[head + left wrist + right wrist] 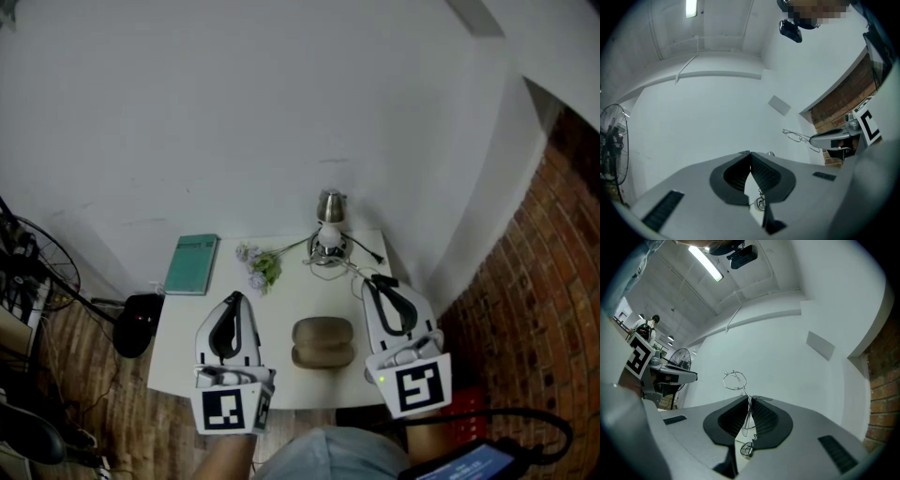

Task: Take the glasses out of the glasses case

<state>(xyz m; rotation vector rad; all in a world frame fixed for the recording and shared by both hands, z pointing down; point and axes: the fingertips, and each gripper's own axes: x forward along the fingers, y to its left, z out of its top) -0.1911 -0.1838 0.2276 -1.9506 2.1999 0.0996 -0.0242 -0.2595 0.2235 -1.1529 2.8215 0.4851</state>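
Now your right gripper (749, 400) is pinching the glasses (735, 379) by their thin wire, holding them clear of the case (323, 342); your left gripper (750, 153) is closed, empty.

The glasses case (322, 342) sits between the left gripper (236, 295) and right gripper (371, 280).

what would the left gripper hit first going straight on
Probably the white wall: beyond the shut tips of the left gripper, its view shows only wall. The flowers seem to lie below that line, though depth is unclear.
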